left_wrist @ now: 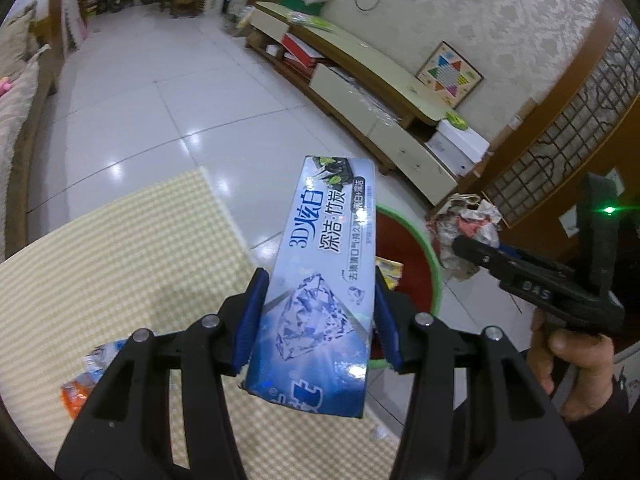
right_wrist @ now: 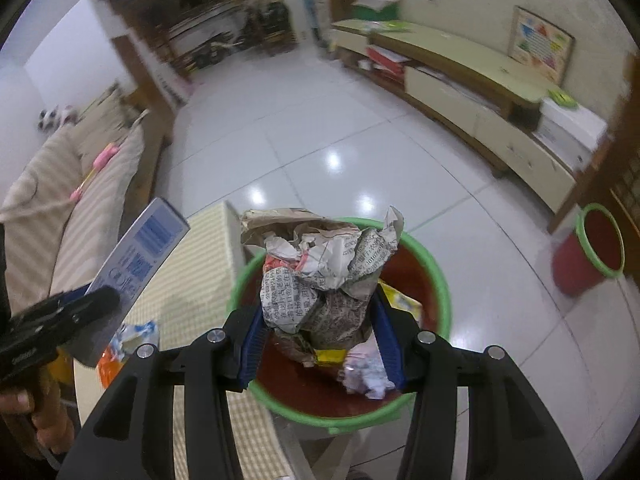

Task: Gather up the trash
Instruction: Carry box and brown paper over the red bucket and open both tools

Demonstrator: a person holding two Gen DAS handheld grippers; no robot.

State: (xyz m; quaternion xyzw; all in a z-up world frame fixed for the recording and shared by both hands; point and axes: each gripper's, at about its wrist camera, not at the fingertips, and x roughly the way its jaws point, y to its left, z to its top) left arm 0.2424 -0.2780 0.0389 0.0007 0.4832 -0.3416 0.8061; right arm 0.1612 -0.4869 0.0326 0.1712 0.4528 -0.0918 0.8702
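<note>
The left gripper (left_wrist: 318, 320) is clamped on a toothpaste box (left_wrist: 320, 280): long, rectangular, glossy blue card printed with a faceted diamond and white lettering, its near end torn. The box is held between the blue ribbed pads (left_wrist: 256, 312), above the edge of a table covered in a yellow checked cloth (left_wrist: 140, 248).

The right gripper (right_wrist: 320, 316) is clamped on a crumpled newspaper ball (right_wrist: 320, 276), creased, grey-printed, irregular in shape. The ball hangs over a round red bin (right_wrist: 440, 280) with a green plastic rim, which contains yellow and white scraps. A second matching bin (right_wrist: 588, 256) stands on the glossy white floor tiles (right_wrist: 320, 120).
</note>
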